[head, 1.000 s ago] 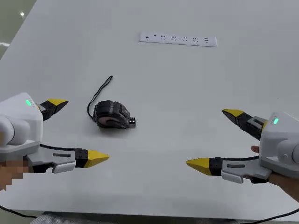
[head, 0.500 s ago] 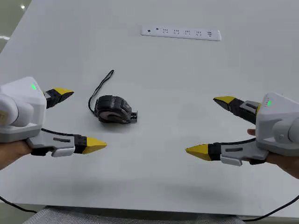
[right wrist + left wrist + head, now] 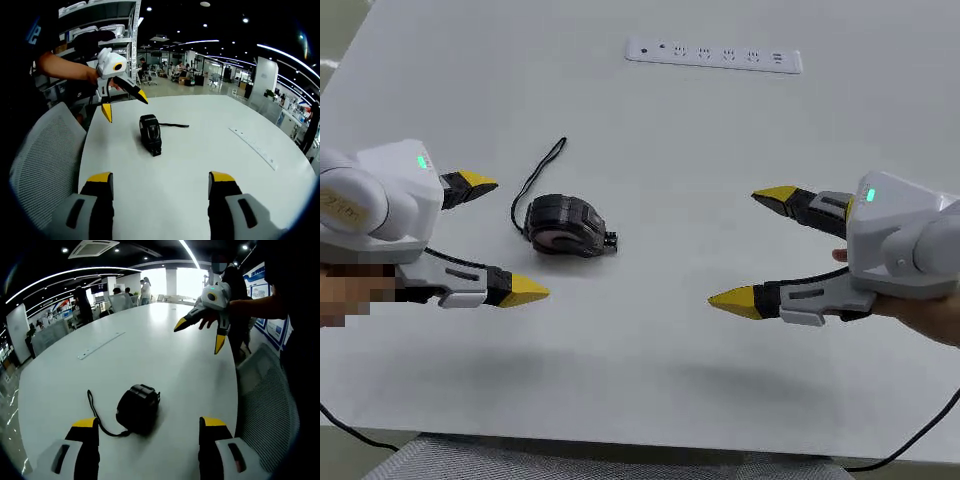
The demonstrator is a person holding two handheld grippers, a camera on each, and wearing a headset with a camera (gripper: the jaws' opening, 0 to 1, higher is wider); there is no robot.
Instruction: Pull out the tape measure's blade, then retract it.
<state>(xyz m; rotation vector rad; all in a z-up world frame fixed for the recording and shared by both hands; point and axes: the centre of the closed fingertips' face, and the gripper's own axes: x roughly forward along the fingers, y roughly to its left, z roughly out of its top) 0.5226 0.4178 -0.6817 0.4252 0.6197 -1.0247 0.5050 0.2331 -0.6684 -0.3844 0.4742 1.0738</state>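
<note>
Flanking black rubber-cased tape measure [image 3: 563, 226] on white counter [image 3: 650, 130] | left gripper [image 3: 516, 238], right gripper [image 3: 735, 247]: fingers [image 3: 525, 291] spread, empty | risk: unpinned case could slide when blade is tugged

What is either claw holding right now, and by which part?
Nothing is held. The left claw and the right claw are both open, and the tape measure lies between them on the table, apart from both.
</note>
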